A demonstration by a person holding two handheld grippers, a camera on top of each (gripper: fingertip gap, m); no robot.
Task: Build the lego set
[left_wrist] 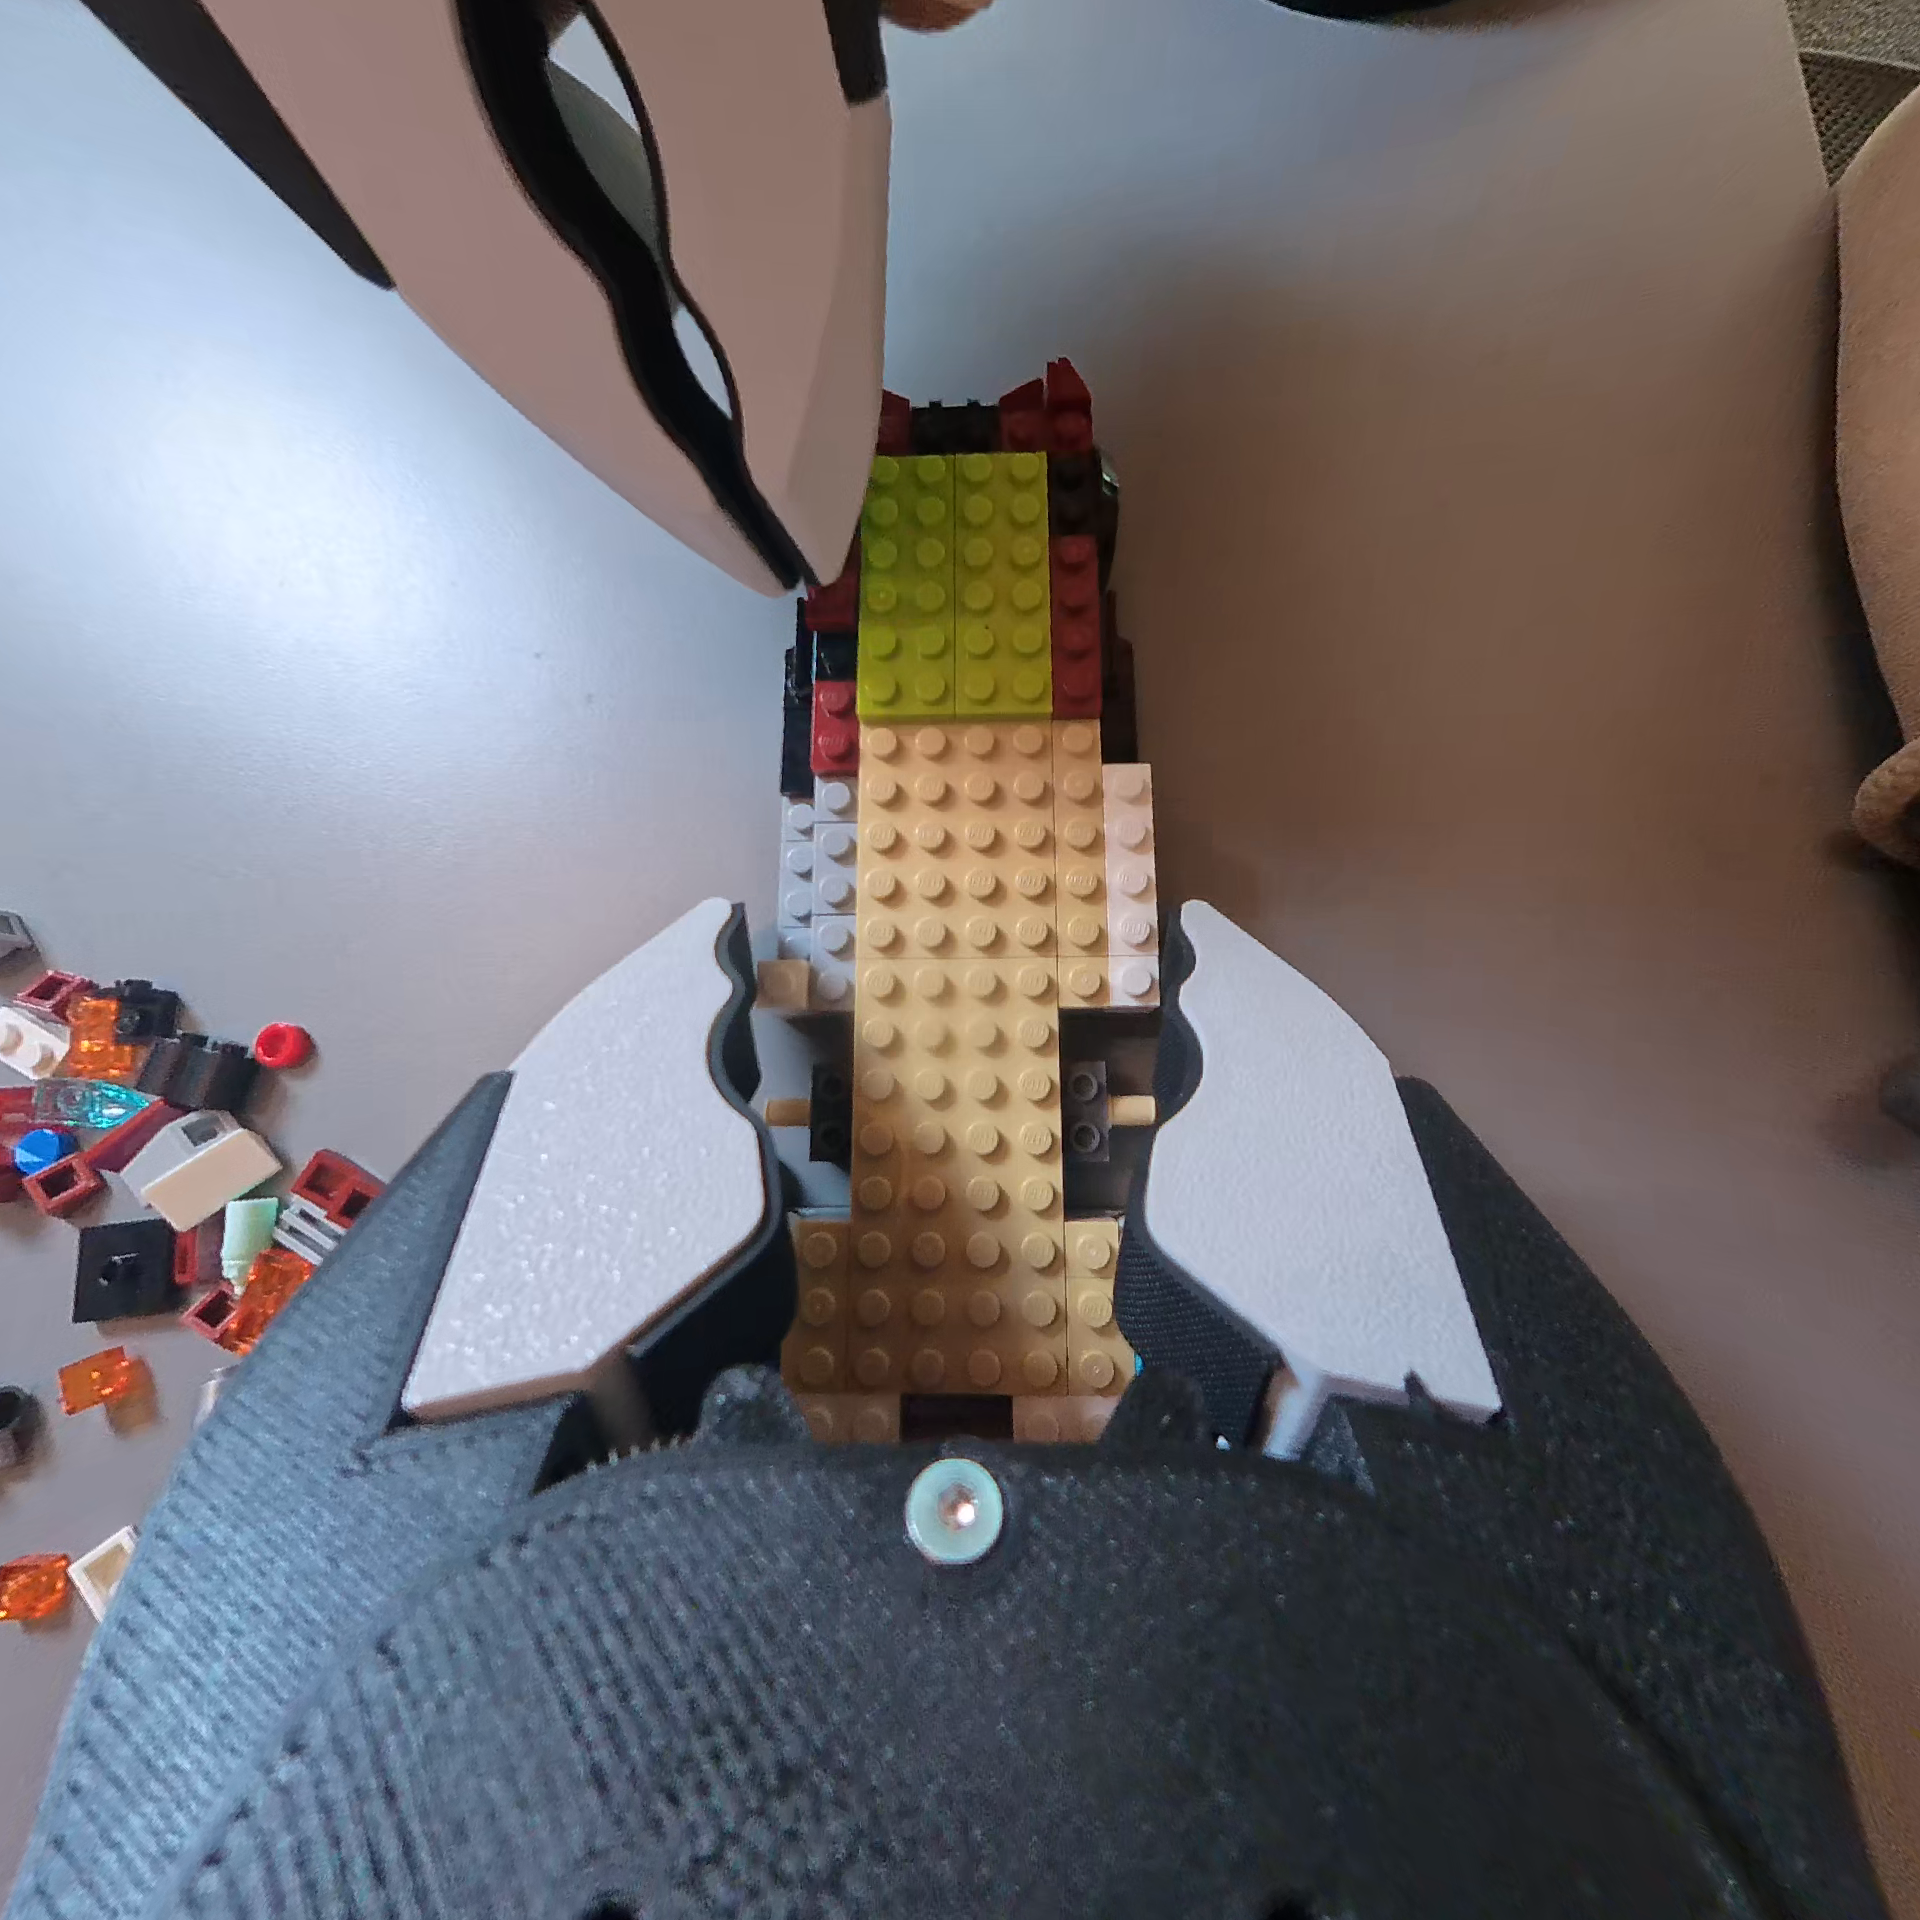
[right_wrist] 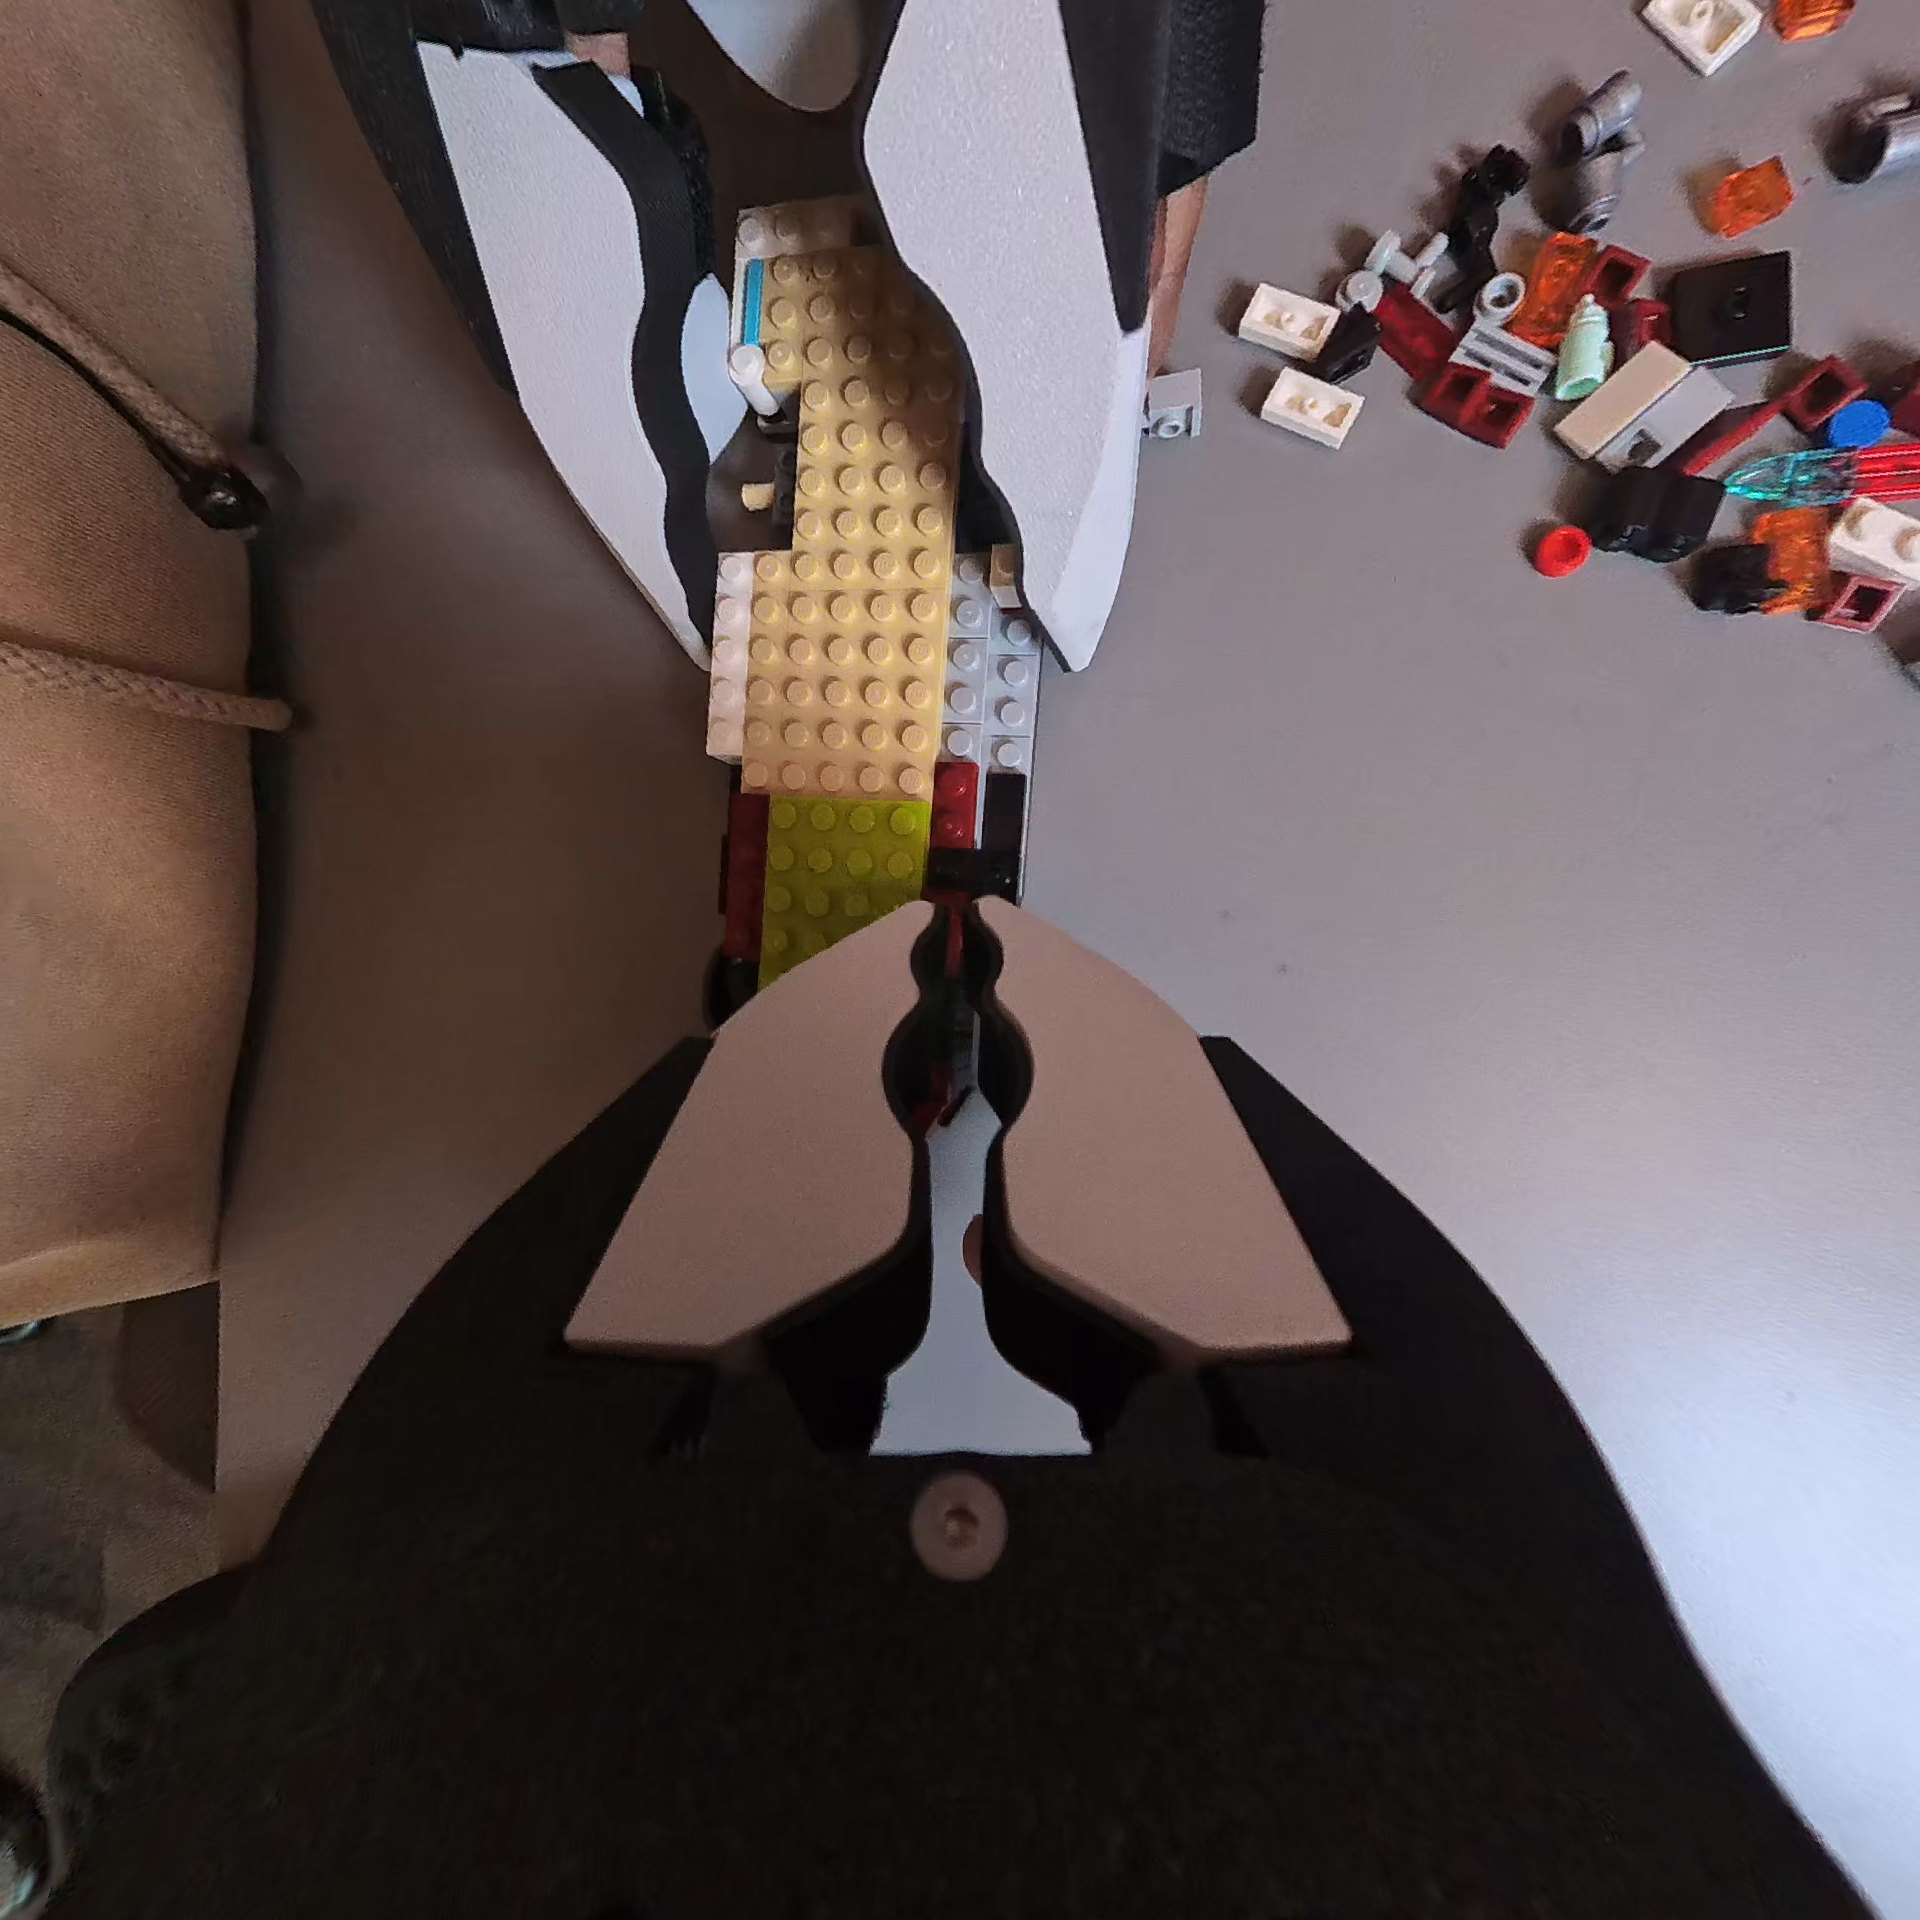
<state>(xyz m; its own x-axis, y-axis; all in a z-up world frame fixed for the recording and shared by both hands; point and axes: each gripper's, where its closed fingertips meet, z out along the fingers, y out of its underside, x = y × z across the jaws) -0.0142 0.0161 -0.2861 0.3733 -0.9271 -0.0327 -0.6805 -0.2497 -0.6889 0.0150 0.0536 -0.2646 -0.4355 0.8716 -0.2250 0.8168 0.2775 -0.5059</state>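
The left gripper [left_wrist: 961,940] straddles the brick model [left_wrist: 971,935] on the counter [left_wrist: 312,623], jaws spread against its sides. The right gripper [right_wrist: 961,906], jaws pressed together, pinches a thin dark-red piece [right_wrist: 951,940] at the model's edge. Best kept braced; wiggle gently.
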